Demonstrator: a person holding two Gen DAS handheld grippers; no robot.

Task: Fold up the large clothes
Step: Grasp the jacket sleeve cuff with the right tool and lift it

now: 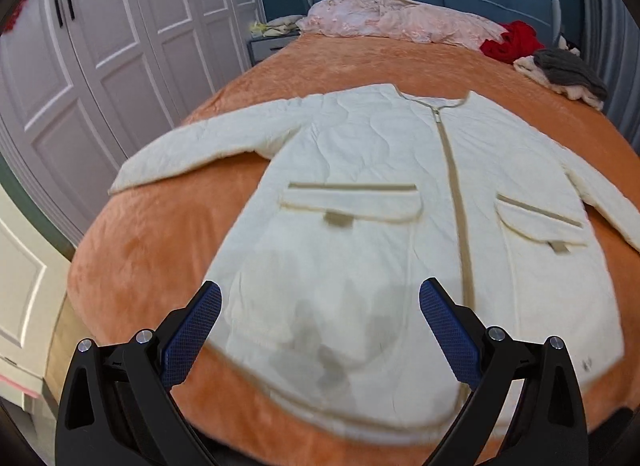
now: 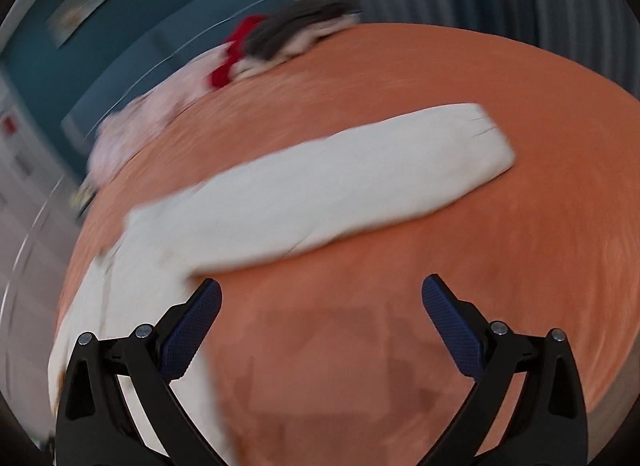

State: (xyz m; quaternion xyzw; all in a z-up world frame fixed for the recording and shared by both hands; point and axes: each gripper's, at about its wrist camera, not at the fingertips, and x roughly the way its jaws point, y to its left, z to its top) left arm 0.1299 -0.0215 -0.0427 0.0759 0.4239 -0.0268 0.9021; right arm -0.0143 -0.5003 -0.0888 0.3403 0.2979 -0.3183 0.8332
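Left wrist view shows the cream jacket spread zipped and unfolded on the bed, both tongs released and empty, so I judge folding has not begun: next, pinch the sleeve beside the jacket's body.

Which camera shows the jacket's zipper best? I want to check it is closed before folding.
The left wrist view: the zipper runs closed from collar to hem down the white jacket. The right wrist view is blurred and shows only a sleeve and the jacket's side, no zipper.
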